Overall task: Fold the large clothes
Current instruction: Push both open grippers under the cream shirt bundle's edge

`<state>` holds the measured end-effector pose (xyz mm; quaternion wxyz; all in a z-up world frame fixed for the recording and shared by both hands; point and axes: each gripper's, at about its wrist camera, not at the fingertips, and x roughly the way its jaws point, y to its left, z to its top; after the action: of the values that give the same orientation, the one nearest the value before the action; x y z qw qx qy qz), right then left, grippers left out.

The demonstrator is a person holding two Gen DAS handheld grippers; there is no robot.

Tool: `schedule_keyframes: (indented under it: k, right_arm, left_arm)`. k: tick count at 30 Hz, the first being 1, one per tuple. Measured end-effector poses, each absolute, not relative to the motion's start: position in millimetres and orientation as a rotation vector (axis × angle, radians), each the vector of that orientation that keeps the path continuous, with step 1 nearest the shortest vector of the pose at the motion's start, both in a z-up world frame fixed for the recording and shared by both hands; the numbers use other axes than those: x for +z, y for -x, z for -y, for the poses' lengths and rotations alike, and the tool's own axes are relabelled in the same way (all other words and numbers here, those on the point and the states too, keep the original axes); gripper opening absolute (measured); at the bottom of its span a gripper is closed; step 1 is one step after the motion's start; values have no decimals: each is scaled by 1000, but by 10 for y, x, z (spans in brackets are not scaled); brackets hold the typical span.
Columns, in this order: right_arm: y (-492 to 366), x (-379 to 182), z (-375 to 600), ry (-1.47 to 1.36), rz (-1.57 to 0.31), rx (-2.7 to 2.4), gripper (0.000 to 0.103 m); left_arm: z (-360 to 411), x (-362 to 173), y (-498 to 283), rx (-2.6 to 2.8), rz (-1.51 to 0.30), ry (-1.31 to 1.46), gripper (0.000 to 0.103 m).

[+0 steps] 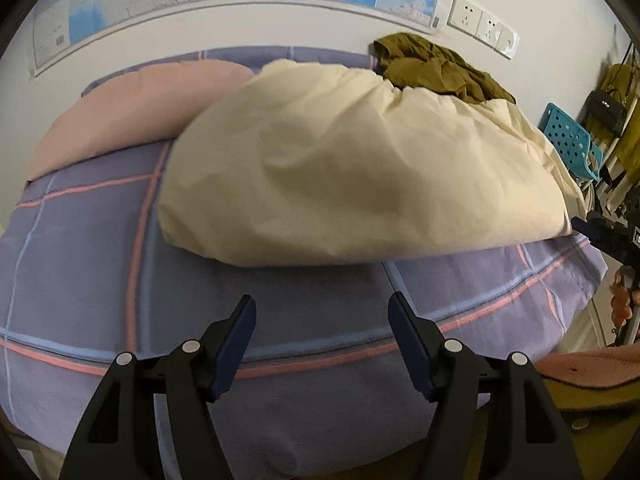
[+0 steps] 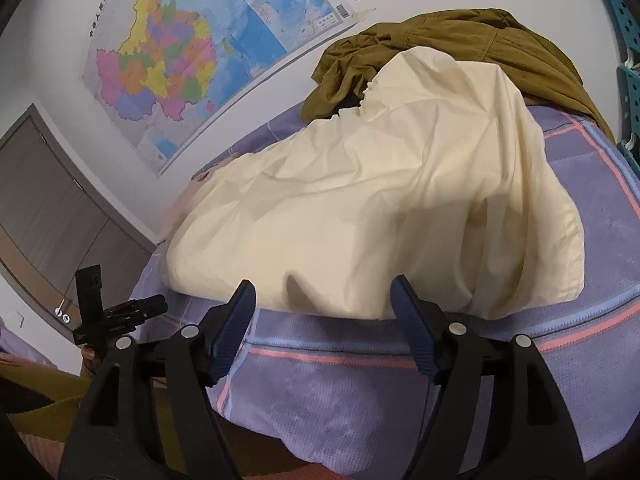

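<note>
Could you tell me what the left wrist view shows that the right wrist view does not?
Only the left wrist view shows the pink pillow fully, beside the cream garment, and hanging clothes at far right. Only the right wrist view shows the grey wardrobe doors. Both show the cream garment, olive garment, checked bedsheet, wall map, sockets and open grippers, left and right.

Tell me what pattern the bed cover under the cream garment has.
The bed cover is lavender purple with a large grid of pink and light blue lines, clearest in the left wrist view.
</note>
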<state>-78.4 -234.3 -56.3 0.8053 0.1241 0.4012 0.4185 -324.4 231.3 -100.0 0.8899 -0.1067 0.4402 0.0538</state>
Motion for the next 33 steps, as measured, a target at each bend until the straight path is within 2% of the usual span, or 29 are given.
schedule_keyframes:
  k: [13,24,33]
  right_arm:
    - [892,-641,2426,-267,-892,917,72]
    - [855,-784,2448,-316,-961,853,74]
    - [574,-792,2397,-471,-958,730,77]
  left_arm:
    - [-2188,-1061,2968,50,-902,267,81]
    - [-2415,-1061,2674,-53,-830,543,90]
    - [-2621,-1080,2473,-77,-774,745,93]
